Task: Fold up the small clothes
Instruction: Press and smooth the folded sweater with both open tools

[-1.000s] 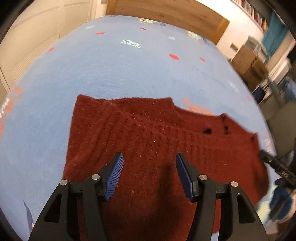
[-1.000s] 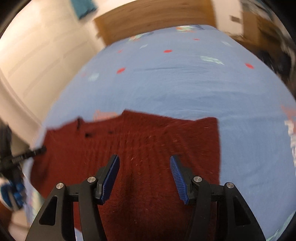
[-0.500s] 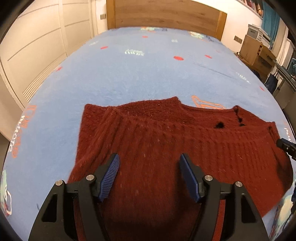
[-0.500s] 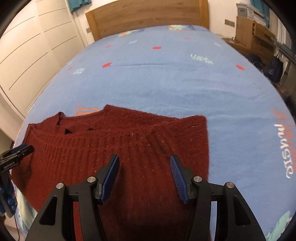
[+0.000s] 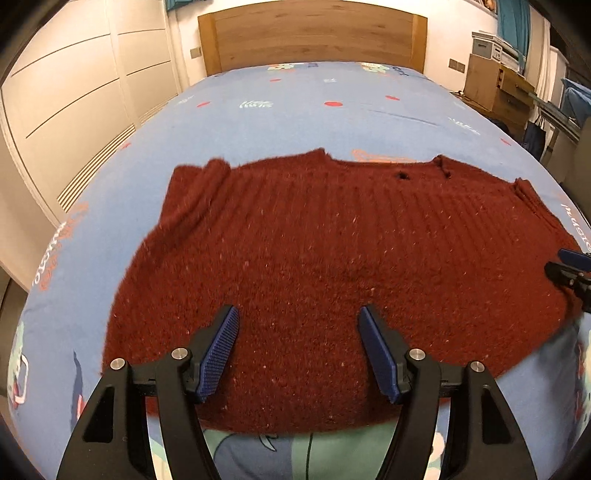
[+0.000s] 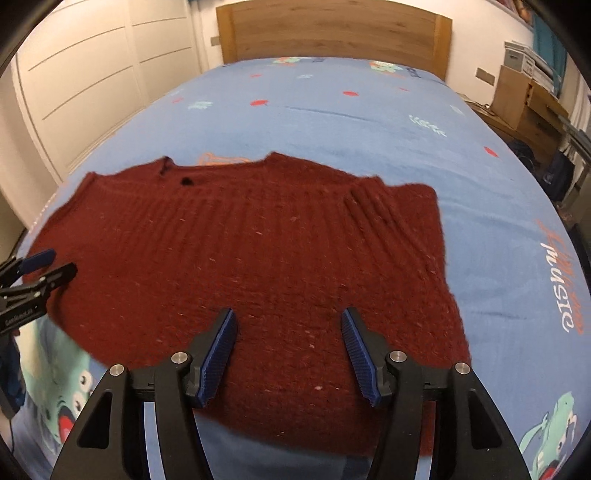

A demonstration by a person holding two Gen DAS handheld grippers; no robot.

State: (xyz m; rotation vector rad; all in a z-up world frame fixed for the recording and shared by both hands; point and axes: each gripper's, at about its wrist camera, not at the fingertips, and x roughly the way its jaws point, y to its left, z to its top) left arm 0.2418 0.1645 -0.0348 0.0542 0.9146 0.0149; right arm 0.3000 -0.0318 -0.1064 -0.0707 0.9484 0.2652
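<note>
Each fisheye camera sits just behind its own claw, looking steeply down and forward along the bed toward the wooden headboard [image 5: 314, 35]. Both hang close above the dark red knitted sweater [image 5: 332, 251] on the blue patterned bedsheet [image 6: 332, 122], and each catches the other claw at its frame edge.

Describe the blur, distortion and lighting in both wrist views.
Left wrist view: strong fisheye bending, dark corners; the red sweater is sharp in the middle, its edges smeared. Right wrist view: same warping, warm indoor light; the sweater's near hem is blurred; no glare on the blue bedsheet.
</note>
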